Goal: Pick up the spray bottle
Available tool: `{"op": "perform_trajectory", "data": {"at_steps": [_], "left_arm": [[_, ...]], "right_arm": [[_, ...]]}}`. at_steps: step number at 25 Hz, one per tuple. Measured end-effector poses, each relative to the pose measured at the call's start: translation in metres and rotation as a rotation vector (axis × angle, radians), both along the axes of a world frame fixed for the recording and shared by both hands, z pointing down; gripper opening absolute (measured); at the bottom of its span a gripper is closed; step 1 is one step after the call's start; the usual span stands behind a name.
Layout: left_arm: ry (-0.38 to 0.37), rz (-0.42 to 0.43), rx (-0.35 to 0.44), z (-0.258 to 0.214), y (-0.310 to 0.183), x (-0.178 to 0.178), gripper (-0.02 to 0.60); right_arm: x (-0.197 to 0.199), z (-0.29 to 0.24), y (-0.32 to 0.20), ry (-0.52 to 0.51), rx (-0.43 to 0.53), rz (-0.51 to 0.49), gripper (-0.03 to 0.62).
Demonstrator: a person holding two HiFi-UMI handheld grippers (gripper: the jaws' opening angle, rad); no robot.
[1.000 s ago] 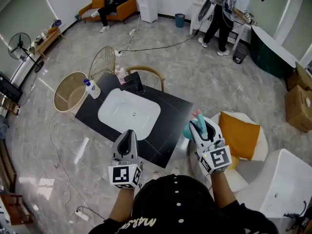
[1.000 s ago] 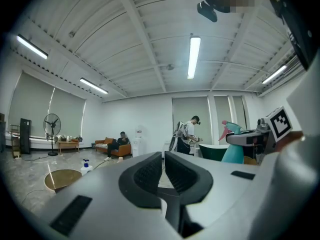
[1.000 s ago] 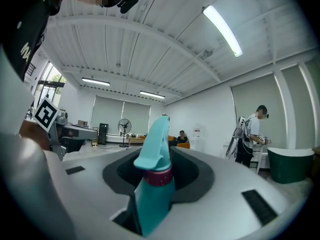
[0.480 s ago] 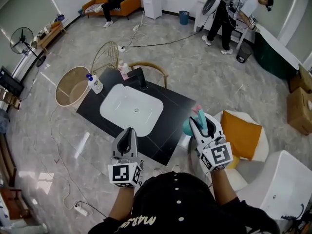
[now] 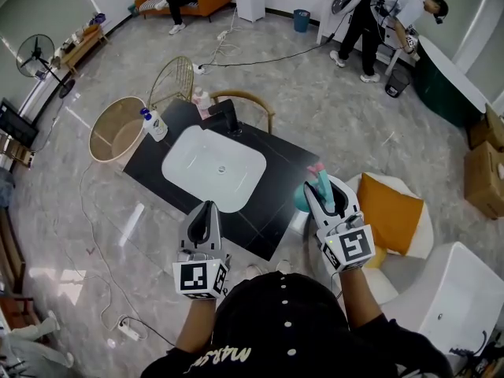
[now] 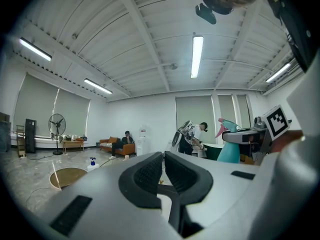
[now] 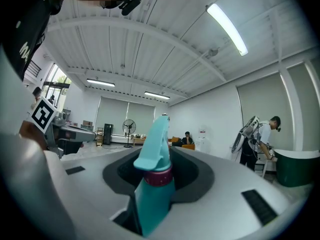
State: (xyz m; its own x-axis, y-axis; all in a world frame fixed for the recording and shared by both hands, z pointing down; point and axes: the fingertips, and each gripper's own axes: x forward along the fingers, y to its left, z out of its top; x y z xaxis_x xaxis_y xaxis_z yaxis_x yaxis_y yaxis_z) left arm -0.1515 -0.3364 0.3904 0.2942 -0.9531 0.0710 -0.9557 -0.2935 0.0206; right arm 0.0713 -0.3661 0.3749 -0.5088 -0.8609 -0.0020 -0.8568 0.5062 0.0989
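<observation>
The spray bottle [image 5: 302, 200] is teal with a pink nozzle and a magenta collar. My right gripper [image 5: 319, 187] is shut on its neck and holds it upright in the air beside the black table's right end. In the right gripper view the bottle [image 7: 154, 184] stands between the two dark pads, with its trigger head pointing forward. My left gripper [image 5: 207, 209] hovers level over the table's near edge, shut with nothing in it. Its pads [image 6: 148, 173] stand almost together in the left gripper view. There the bottle [image 6: 228, 148] shows off to the right.
A black table [image 5: 277, 176] carries a white basin [image 5: 213, 168], a black faucet [image 5: 231, 122], a blue-capped pump bottle [image 5: 153, 124] and a pink-topped bottle [image 5: 202, 99]. A round basket [image 5: 116, 131] and a wire basket [image 5: 170, 81] stand at the left. A white chair with an orange cushion [image 5: 389, 212] is on the right.
Both grippers keep their places and the bottle stays in the right one. Only the head view has drifted a little.
</observation>
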Motion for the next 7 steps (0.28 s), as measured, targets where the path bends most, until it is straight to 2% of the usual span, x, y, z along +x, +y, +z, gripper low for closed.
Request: {"op": "perform_trajectory", "data": {"at_steps": [7], "left_arm": [[-0.001, -0.006, 0.001, -0.0009, -0.0004, -0.0027, 0.028]], "right_arm": [[-0.0061, -0.0011, -0.0025, -0.001, 0.002, -0.013, 0.126]]}}
